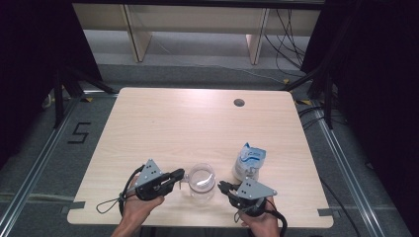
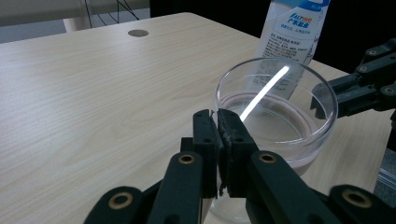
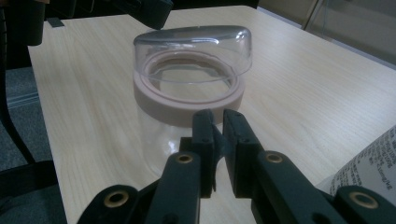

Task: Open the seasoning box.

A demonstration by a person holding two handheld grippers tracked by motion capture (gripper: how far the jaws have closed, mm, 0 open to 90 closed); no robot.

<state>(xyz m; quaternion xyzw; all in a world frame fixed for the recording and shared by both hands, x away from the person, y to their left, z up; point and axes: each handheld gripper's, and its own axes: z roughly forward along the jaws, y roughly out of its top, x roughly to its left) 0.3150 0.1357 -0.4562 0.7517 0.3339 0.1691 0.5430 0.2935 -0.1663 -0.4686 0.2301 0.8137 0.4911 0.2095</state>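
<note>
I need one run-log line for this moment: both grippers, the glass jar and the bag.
left gripper: shut on jar rim | right gripper: shut, beside jar | glass jar: upright, between grippers | bag: upright behind right gripper

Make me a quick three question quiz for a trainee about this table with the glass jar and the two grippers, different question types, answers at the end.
1. True or false: the left gripper is shut on the rim of the clear round glass jar.
2. What stands behind the jar on the light wooden table, nearer the right gripper? A) a red mug B) a white and blue printed pouch C) a steel spoon
3. Fill in: the band around the jar, seen in the right gripper view, is pale ____.

Key: 1 true, its jaws pinch the glass edge in the left gripper view. 2 B. 3 pink.
</note>
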